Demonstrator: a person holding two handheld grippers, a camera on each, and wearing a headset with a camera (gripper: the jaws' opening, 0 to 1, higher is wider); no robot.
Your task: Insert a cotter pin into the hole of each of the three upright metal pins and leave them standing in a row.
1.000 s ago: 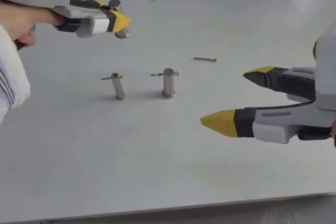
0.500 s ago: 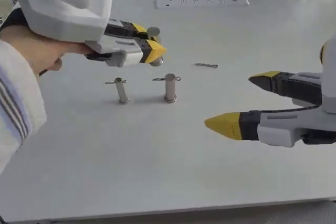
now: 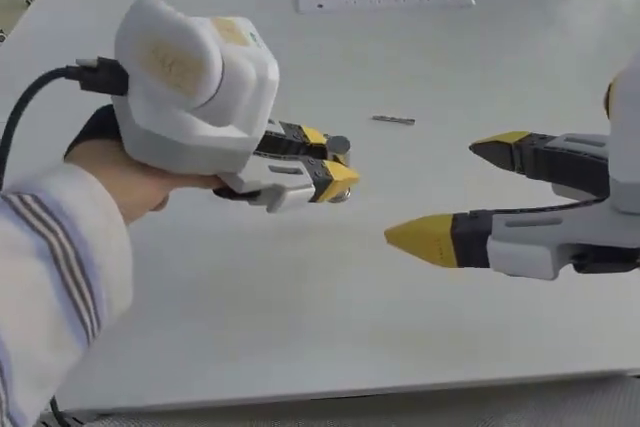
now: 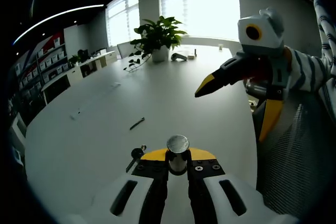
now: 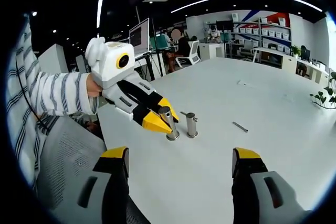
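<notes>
Head view: my left gripper (image 3: 335,175) is clamped on a metal pin (image 3: 338,144). It grips the shaft, and the round head pokes out above the yellow tips, low over the white table (image 3: 300,327). My right gripper (image 3: 428,190) hangs off to the right, jaws wide apart and holding nothing. The loose cotter pin (image 3: 393,120) lies flat on the table beyond both grippers, its long axis running side to side across my view. It sits ahead and to the left of the right tips. The left tips are near it too, but only the right gripper is free, so I judge that arm should fetch it.

Left gripper view: the metal pin stands upright between the closed jaws. The cotter pin lies ahead and a little left, angled diagonally away from me.

Right gripper view: the foot of the metal pin is at or just above the table; I can't tell which. It is just beside a standing pin (image 5: 191,124) that seems to carry a wire through its top. The cotter pin lies ahead toward my right jaw, apart from both pins.
</notes>
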